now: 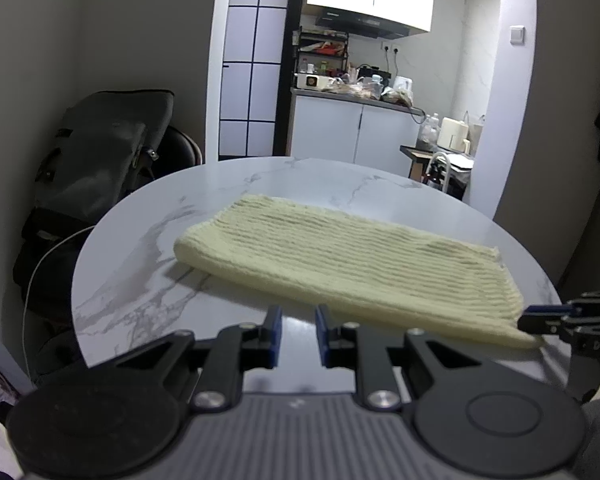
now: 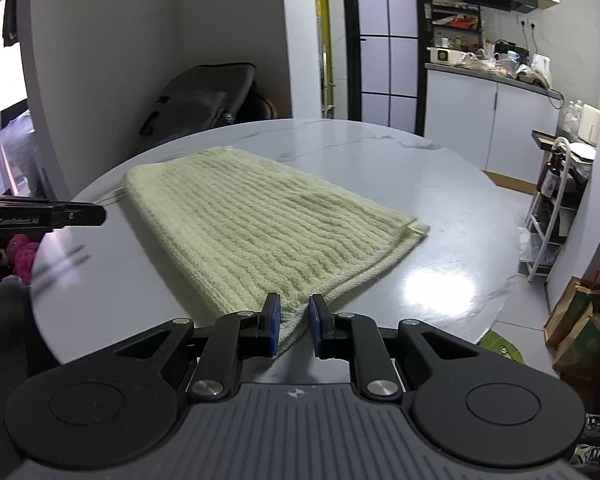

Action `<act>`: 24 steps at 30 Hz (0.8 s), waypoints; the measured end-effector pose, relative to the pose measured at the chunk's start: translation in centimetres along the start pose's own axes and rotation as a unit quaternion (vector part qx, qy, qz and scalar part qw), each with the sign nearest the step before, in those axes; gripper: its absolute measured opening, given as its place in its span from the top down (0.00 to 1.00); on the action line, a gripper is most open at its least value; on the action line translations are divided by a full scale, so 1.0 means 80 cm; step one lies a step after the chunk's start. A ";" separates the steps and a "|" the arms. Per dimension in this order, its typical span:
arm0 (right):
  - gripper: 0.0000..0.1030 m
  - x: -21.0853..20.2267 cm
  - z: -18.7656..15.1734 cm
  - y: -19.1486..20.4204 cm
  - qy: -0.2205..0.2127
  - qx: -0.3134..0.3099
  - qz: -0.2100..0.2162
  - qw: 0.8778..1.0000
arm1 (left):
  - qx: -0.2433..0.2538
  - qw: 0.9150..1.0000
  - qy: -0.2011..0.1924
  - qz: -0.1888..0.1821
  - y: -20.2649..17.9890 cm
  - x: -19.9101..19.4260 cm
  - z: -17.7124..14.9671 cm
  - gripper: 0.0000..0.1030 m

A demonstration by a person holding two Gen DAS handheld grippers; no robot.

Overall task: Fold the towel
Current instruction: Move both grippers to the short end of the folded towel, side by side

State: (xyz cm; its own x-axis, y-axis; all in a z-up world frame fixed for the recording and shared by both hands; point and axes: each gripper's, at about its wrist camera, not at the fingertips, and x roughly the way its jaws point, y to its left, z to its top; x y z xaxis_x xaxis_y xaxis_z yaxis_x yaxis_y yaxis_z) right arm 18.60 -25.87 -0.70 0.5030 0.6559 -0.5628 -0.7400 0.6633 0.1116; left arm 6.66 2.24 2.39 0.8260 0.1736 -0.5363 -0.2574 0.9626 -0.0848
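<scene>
A pale yellow ribbed towel (image 1: 340,256) lies folded in a long rectangle on the round marble table (image 1: 147,280). My left gripper (image 1: 298,320) stands open just short of the towel's near long edge, with only bare table between its blue pads. My right gripper (image 2: 293,314) is open too, and the towel's near corner (image 2: 289,328) lies between its pads, which do not press on it. In the left wrist view the right gripper (image 1: 540,318) pokes in from the right at that corner. The right wrist view catches the left gripper (image 2: 93,214) at the left edge, beside the towel (image 2: 251,220).
A dark bag (image 1: 99,160) rests on a chair behind the table on the left. Beyond are a kitchen counter (image 1: 356,96) and a white rack (image 2: 556,208). Paper bags (image 2: 580,320) stand on the floor at the right. The table's far half (image 2: 380,152) is bare marble.
</scene>
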 end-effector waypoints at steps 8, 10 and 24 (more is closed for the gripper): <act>0.83 -0.008 -0.010 0.034 -0.003 -0.014 0.026 1.000 | 0.006 1.000 0.003 -0.012 -0.007 -0.011 -0.015 0.81; 0.83 -0.009 -0.012 0.041 -0.004 -0.016 0.030 0.999 | 0.009 1.000 0.005 -0.016 -0.009 -0.014 -0.018 0.81; 0.81 -0.009 -0.014 0.084 -0.005 -0.033 0.080 0.996 | 0.016 1.000 0.011 -0.012 -0.009 -0.041 -0.035 0.77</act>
State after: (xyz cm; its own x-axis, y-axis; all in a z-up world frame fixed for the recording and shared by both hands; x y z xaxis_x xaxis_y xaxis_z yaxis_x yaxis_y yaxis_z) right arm 12.79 -22.31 -0.44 0.3813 0.7550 -0.5335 -0.8383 0.5257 0.1448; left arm 2.76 0.36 1.84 0.8209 0.1457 -0.5522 -0.2208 0.9727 -0.0716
